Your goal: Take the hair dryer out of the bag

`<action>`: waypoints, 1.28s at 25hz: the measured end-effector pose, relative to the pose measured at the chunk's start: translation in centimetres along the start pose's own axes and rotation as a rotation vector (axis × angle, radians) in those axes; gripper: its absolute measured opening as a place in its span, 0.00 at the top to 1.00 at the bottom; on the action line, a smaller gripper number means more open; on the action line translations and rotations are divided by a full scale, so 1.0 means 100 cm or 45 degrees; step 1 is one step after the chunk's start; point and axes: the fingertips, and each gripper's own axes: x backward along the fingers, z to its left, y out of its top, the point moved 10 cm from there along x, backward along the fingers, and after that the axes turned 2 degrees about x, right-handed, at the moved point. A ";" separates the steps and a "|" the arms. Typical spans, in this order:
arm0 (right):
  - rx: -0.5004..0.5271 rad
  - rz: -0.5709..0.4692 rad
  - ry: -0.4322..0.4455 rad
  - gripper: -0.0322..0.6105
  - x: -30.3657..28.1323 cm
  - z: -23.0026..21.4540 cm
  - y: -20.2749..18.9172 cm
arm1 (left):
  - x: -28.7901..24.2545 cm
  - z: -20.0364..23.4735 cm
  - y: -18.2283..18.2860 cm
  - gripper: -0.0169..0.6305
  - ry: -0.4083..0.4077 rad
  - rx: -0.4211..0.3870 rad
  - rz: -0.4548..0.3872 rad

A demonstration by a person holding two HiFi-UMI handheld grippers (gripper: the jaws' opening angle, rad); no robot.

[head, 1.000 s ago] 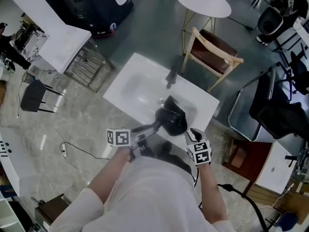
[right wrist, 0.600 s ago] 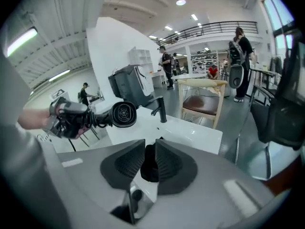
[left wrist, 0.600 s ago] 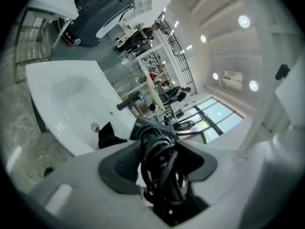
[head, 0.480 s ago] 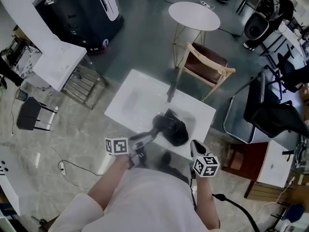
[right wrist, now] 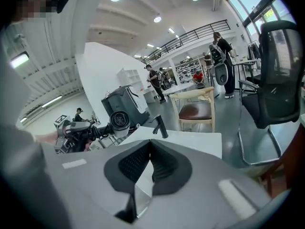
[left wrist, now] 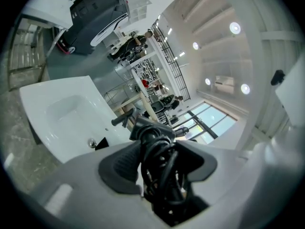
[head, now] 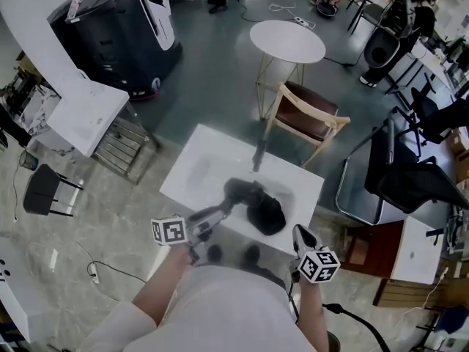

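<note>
**Left gripper.** The left gripper (head: 209,217) is clamping the handle of the hair dryer (head: 234,191). Its ribbed black pads are standing part-way apart and pressing on the handle from both sides. A glossy black cord (left wrist: 162,175), wound in loops, is sitting against the handle between the pads.

**Hair dryer.** The dryer is a dark grey, smooth plastic body with a short barrel. The right gripper view is showing its round end with a ringed grille. It is being held over the near half of the sink (head: 201,163). It is outside the bag (head: 267,215), at about ten o'clock from it and just beside it. Whether the two are touching cannot be told.

**Bag.** The bag is black, soft and slumped into a rounded heap. It is lying on the flat white top at about five o'clock from the faucet (head: 256,155).

**Right gripper.** The right gripper (right wrist: 147,163) is hanging at the near edge of the sink, at about five o'clock from the bag and apart from it. Its jaws have just been closing and are now meeting pad to pad, with nothing between them.

**Surroundings.** The sink is a white, glossy rectangle with a shallow rounded basin, and the slim black faucet is standing upright on its far edge. A pale wooden chair (head: 304,116) with a dark red seat is standing at about one o'clock from the sink. A round white table (head: 287,41) is standing beyond the chair.
</note>
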 end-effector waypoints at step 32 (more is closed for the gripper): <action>-0.086 -0.134 0.053 0.94 0.022 -0.003 -0.003 | 0.005 -0.008 0.000 0.62 -0.040 -0.010 -0.049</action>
